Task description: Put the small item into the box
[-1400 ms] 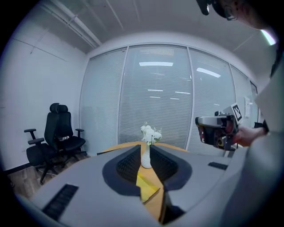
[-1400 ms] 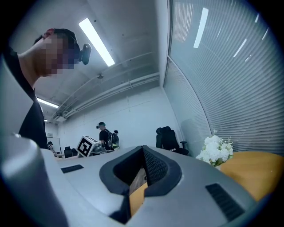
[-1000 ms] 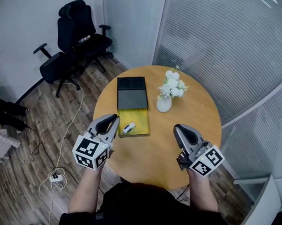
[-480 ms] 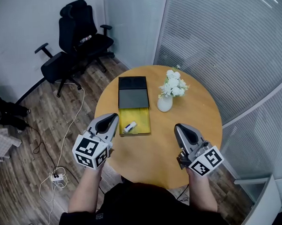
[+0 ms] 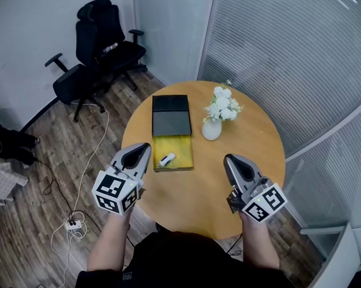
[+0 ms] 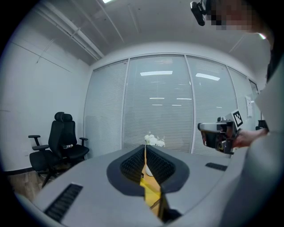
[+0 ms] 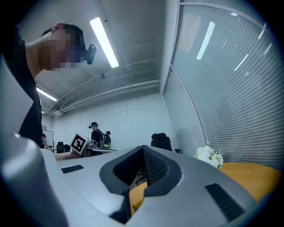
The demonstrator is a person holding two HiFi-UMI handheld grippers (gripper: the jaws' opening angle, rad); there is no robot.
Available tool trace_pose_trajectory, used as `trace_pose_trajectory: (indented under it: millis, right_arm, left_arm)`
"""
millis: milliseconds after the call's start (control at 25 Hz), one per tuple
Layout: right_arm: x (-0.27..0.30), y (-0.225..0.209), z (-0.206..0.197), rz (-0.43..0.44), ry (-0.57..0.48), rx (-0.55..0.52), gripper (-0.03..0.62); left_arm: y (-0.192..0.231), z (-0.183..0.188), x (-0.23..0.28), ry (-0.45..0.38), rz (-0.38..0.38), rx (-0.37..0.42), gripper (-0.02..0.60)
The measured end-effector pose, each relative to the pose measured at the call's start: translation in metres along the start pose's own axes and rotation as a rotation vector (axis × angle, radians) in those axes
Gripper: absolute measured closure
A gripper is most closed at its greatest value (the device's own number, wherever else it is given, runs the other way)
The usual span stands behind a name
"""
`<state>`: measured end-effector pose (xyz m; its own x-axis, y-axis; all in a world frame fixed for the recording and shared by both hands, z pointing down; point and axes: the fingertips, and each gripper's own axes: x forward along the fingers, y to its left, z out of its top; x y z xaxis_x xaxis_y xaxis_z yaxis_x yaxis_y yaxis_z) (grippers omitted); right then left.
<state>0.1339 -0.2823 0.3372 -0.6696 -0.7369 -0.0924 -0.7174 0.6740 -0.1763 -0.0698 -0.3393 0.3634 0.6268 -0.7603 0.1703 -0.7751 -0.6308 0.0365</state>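
A small white item (image 5: 165,160) lies inside the yellow-lined box (image 5: 180,161), whose black lid (image 5: 171,116) is folded open behind it on the round wooden table (image 5: 200,193). My left gripper (image 5: 146,148) hovers just left of the box, its jaws shut with nothing between them. My right gripper (image 5: 229,160) is held over the table's right front, apart from the box, shut and empty. In the left gripper view the left gripper (image 6: 144,148) shows a sliver of yellow through its closed jaws. In the right gripper view the right gripper (image 7: 143,148) points across the table.
A white vase of white flowers (image 5: 218,118) stands right of the box. Two black office chairs (image 5: 96,51) stand on the wooden floor at the back left, with a cable and power strip (image 5: 72,225) on the floor. Glass walls with blinds close off the right side.
The picture has shifted a little. Both grippers stay in nearly the same places, and the small item stays in the box.
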Motion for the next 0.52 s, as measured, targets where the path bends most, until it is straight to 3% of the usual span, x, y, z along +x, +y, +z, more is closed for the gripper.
trace_pose_trajectory:
  millis: [520]
  right_arm:
    - [-0.0015,-0.0007,-0.0066,0.007,0.008,0.006,0.559]
  left_arm:
    - [-0.0021,-0.0066,-0.0009,0.007,0.006,-0.003,0.56]
